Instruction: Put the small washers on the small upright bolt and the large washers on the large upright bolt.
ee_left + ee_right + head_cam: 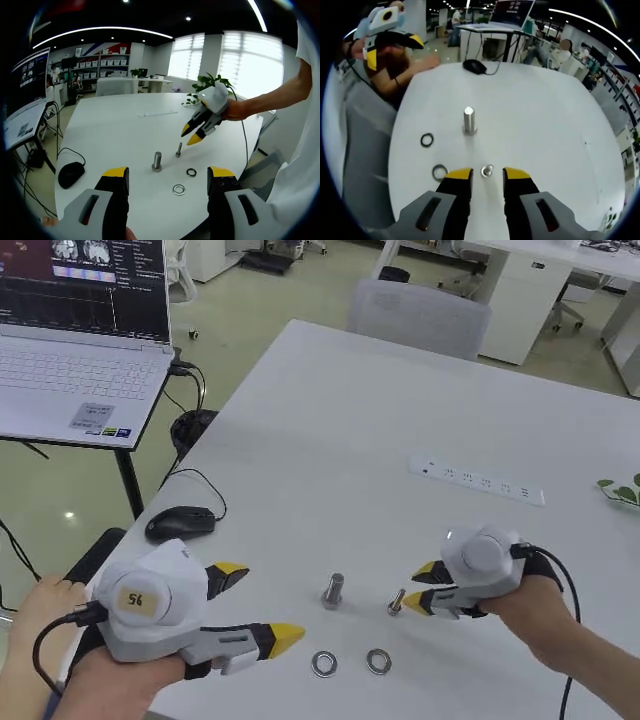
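Note:
Two bolts stand upright near the front of the white table (330, 440): a large bolt (333, 590) (157, 161) (469, 120) and, to its right, a small bolt (396, 602) (179, 150) (487, 171). Two metal washers (324, 664) (378, 661) lie flat in front of them, also in the left gripper view (179, 189) (191, 172) and the right gripper view (426, 139) (440, 172). My right gripper (422, 587) (487, 175) is open, its yellow tips just right of the small bolt. My left gripper (255, 606) (169, 172) is open and empty, left of the washers.
A black mouse (181, 523) with its cable lies at the table's left edge. A white power strip (476, 481) sits further back on the right. An open laptop (80, 350) stands on a side stand to the left. A grey chair (420, 315) is behind the table.

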